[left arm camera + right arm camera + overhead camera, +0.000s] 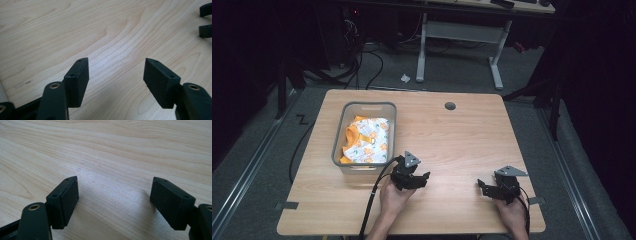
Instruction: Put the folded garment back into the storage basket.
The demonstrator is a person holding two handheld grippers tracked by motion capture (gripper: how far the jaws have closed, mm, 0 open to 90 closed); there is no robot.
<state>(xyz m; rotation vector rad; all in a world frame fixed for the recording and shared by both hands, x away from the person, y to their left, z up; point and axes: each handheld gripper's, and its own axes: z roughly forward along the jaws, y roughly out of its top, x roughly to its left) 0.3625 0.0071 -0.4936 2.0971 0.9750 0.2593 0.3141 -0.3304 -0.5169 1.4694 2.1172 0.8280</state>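
both grippers [426, 179] [482, 186] gape near the basket [343, 131].

Table [452, 135]: wide bare wood ahead of both grippers, open to the far edge. Sole obstacle on the surface is the grey bin [364, 137] at the left, holding folded orange-and-white cloth [367, 140]; its near wall stands just beside the left gripper [424, 180]. Left gripper jaws spread, bare wood between. Right gripper [482, 186] jaws likewise spread over bare wood. The two grippers sit well apart, with unobstructed tabletop between them
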